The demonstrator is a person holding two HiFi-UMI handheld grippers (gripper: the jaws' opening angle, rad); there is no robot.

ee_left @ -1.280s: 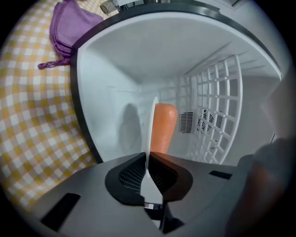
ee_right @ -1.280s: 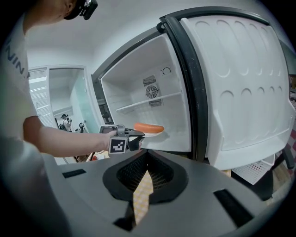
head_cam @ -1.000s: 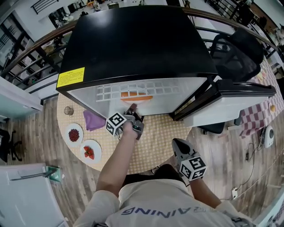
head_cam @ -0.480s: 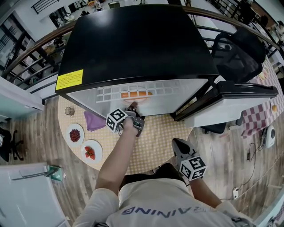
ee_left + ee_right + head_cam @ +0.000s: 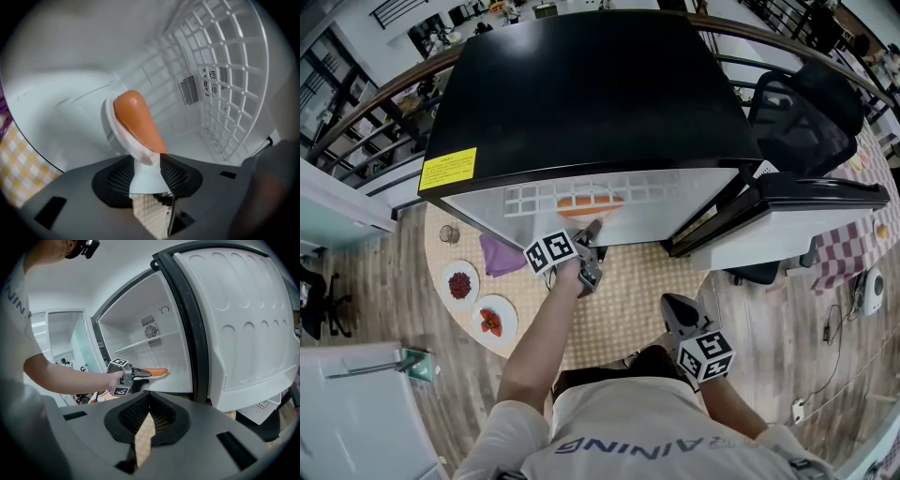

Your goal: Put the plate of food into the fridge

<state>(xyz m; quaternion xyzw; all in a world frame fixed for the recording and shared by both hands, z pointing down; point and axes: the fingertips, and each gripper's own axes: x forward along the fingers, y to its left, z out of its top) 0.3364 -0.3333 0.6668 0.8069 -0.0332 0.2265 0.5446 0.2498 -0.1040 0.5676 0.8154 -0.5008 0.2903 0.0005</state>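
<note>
A white plate (image 5: 123, 136) with a long orange piece of food (image 5: 138, 124) lies on the floor of the open fridge (image 5: 581, 94). In the head view the plate (image 5: 589, 202) shows through the wire shelf. My left gripper (image 5: 592, 231) reaches into the fridge mouth; its jaws are opening, and the plate's near rim sits between them without being pressed (image 5: 146, 161). The right gripper view shows the left gripper (image 5: 140, 376) at the plate (image 5: 157, 373). My right gripper (image 5: 671, 306) hangs back over the table, shut and empty (image 5: 149, 397).
The fridge door (image 5: 787, 211) stands open to the right. A wire shelf (image 5: 225, 84) spans the fridge above the plate. On the checked table (image 5: 628, 291) at left are two small plates of red fruit (image 5: 460, 284) (image 5: 490, 322), a purple cloth (image 5: 497, 253) and a glass (image 5: 448, 234).
The plate has gone further into the fridge with my left gripper, whose jaws have come apart from its rim. The right gripper has barely moved.
</note>
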